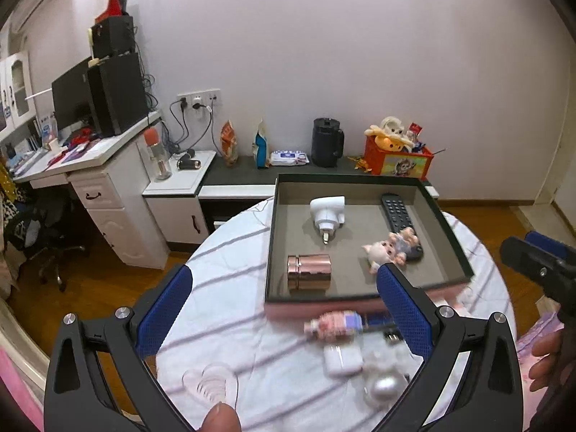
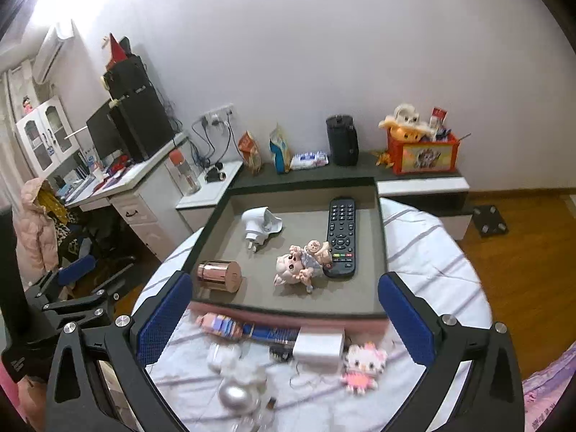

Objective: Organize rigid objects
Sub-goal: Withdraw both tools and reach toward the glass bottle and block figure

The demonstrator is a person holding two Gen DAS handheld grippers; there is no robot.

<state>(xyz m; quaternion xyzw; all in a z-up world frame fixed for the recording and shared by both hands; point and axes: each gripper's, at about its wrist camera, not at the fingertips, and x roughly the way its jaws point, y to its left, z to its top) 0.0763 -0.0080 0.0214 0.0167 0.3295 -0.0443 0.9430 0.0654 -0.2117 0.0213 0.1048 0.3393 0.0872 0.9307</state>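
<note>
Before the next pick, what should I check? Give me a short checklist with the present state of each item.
1. Left hand-held gripper open and holding nothing: ok.
2. Right hand-held gripper open and holding nothing: ok.
3. Tray has free floor for another item, for example in front of the pig figurine: ok.
4. Items still waiting on the table: white charger block, pink cat toy, silver ball: ok.
5. Loose items sharp enough to aim at: not ok, several are blurred.
6. Remote lies flat: cannot tell, the figurine covers its near corner.
</note>
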